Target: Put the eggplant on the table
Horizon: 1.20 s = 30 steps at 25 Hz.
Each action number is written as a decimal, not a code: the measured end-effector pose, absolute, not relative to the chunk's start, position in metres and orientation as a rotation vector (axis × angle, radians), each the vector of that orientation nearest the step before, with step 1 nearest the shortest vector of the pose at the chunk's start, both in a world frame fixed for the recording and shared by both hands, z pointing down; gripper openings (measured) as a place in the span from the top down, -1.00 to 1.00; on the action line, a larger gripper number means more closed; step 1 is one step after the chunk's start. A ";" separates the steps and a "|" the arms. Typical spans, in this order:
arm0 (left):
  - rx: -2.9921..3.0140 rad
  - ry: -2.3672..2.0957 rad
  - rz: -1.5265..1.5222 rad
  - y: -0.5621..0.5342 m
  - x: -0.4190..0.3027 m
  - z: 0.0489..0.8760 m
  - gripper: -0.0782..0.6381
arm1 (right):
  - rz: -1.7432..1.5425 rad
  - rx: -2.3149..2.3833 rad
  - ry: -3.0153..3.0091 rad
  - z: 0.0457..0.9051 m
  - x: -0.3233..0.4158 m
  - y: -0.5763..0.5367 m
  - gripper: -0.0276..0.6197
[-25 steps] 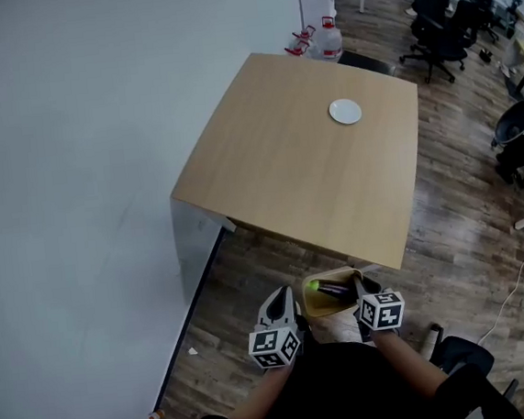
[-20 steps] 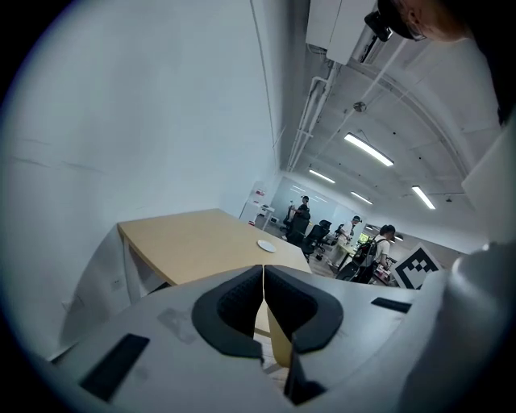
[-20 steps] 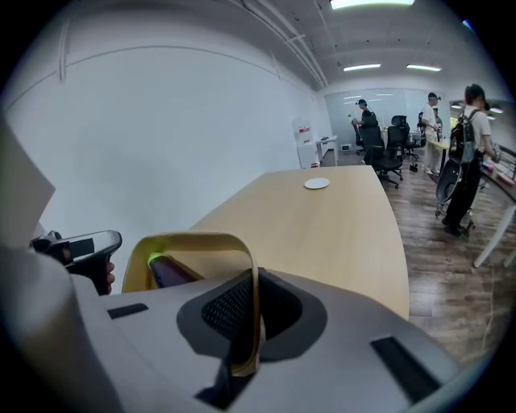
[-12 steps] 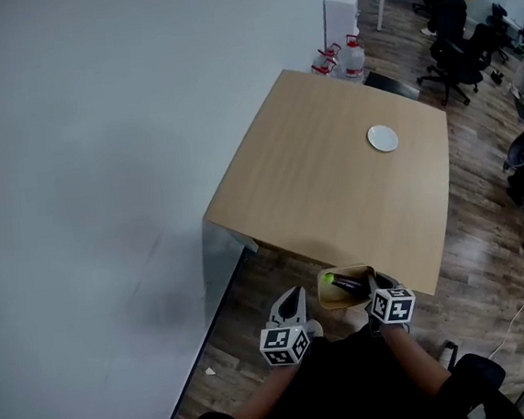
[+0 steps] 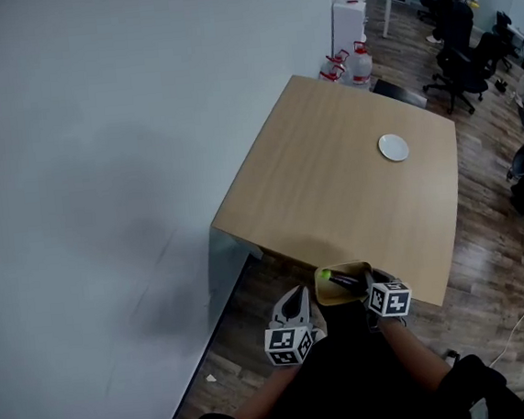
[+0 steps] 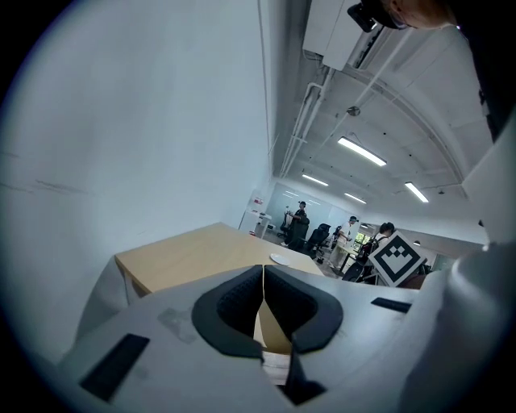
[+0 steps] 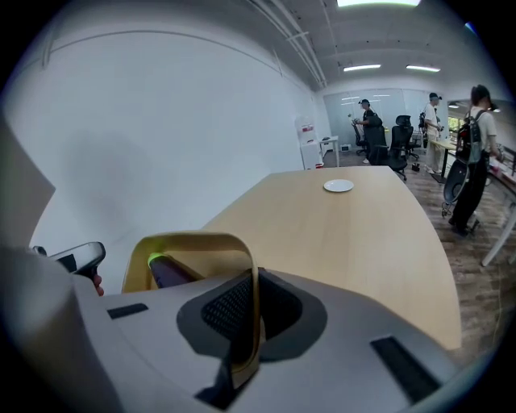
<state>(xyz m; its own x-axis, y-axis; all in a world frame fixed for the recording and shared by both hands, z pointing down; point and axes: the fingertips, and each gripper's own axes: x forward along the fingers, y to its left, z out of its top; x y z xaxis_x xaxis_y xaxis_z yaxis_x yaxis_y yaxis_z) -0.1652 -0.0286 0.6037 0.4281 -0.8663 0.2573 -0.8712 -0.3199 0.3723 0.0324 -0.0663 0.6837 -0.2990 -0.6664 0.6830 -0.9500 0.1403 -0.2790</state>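
A dark purple eggplant [image 5: 343, 282] with a green stem end lies in a small bent-wood basket [image 5: 321, 288]. My right gripper [image 5: 366, 287] is shut on the basket's thin rim [image 7: 193, 239] and carries it just at the near edge of the light wooden table [image 5: 334, 188]. In the right gripper view the eggplant [image 7: 168, 273] shows under the rim, left of the jaws [image 7: 251, 310]. My left gripper [image 5: 296, 296] hangs to the left of the basket, jaws together [image 6: 263, 302] with nothing between them.
A white plate [image 5: 393, 147] sits on the far right part of the table. A grey wall runs along the left. Water jugs [image 5: 357, 61], office chairs [image 5: 459, 56] and people stand beyond the table on the wood floor.
Both grippers and the basket have moved forward, from the floor in front of the table up to its near edge. The grip on the rim is unchanged.
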 end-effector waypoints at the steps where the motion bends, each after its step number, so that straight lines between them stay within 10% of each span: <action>1: 2.237 -1.472 0.019 -0.032 -0.166 0.604 0.74 | 0.976 1.554 -2.026 0.685 0.031 -0.072 0.72; 30: 2.213 -1.422 0.125 -0.286 -0.198 0.625 0.74 | 1.055 1.493 -1.821 0.828 0.016 -0.396 0.72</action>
